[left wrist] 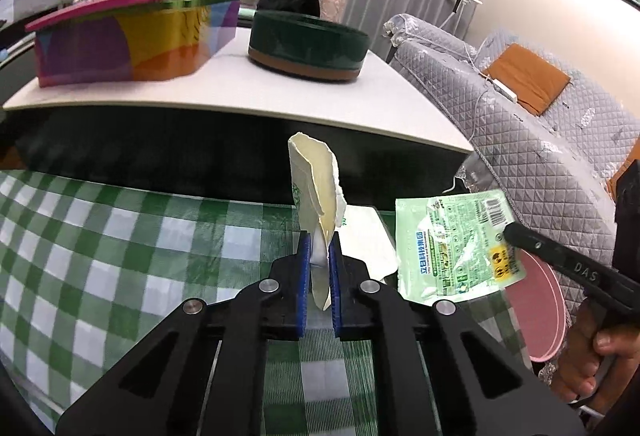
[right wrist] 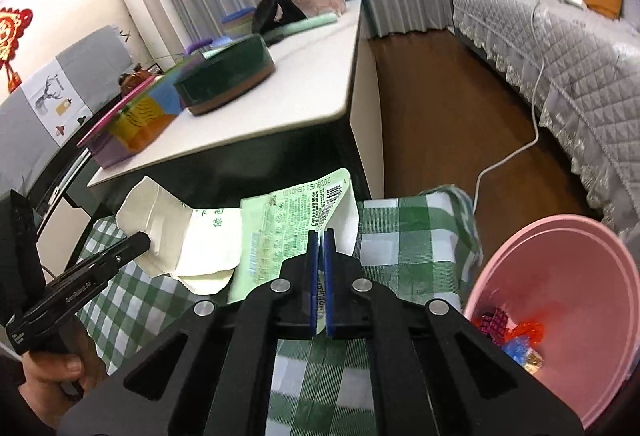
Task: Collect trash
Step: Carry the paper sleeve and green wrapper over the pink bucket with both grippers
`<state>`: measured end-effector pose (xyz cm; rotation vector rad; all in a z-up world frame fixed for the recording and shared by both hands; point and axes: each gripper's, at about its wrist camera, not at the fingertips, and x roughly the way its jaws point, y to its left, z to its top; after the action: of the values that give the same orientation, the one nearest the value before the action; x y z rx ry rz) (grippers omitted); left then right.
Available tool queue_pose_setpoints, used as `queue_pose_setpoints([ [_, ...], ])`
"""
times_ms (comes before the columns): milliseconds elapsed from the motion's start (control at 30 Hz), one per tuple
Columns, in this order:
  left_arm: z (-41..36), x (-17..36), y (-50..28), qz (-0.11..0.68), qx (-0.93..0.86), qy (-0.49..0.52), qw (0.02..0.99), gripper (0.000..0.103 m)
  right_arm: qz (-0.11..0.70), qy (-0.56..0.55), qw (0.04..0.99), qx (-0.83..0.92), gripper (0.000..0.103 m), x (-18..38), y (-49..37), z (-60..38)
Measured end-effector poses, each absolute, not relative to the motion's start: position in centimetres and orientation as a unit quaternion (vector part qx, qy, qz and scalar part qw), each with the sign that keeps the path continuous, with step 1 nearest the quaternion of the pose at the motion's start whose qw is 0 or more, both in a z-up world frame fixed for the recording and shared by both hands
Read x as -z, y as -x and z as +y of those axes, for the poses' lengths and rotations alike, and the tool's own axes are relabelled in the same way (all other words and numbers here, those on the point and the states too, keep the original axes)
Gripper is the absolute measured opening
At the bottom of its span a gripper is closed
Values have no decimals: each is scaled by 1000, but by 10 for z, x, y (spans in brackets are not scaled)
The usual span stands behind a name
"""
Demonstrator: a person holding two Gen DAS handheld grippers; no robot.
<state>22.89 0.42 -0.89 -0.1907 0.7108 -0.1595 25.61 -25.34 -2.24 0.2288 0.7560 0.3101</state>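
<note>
Grippers both hold trash above the checked cloth (right wrist: 400, 236): left gripper (left wrist: 319, 264) pinches the cream paper carton (left wrist: 316, 192); right gripper (right wrist: 322, 268) pinches the green wrapper (right wrist: 288, 228); best carry both squarely over the pink bin (right wrist: 560, 276) before releasing.

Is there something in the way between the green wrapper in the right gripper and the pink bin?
Nothing visible. The right gripper is shut on the green wrapper, and the pink bin stands open just to its right, past the edge of the checked cloth.
</note>
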Motion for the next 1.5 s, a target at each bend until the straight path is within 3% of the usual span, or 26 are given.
queue_pose_setpoints([
  [633,-5,-29,-138,314,82,78,943,9,309,-80,939,-125,0,-53,-141,-294],
  [1500,-58,-31,-105,310,114,36,943,9,286,-56,954,-68,0,-48,-101,-330],
])
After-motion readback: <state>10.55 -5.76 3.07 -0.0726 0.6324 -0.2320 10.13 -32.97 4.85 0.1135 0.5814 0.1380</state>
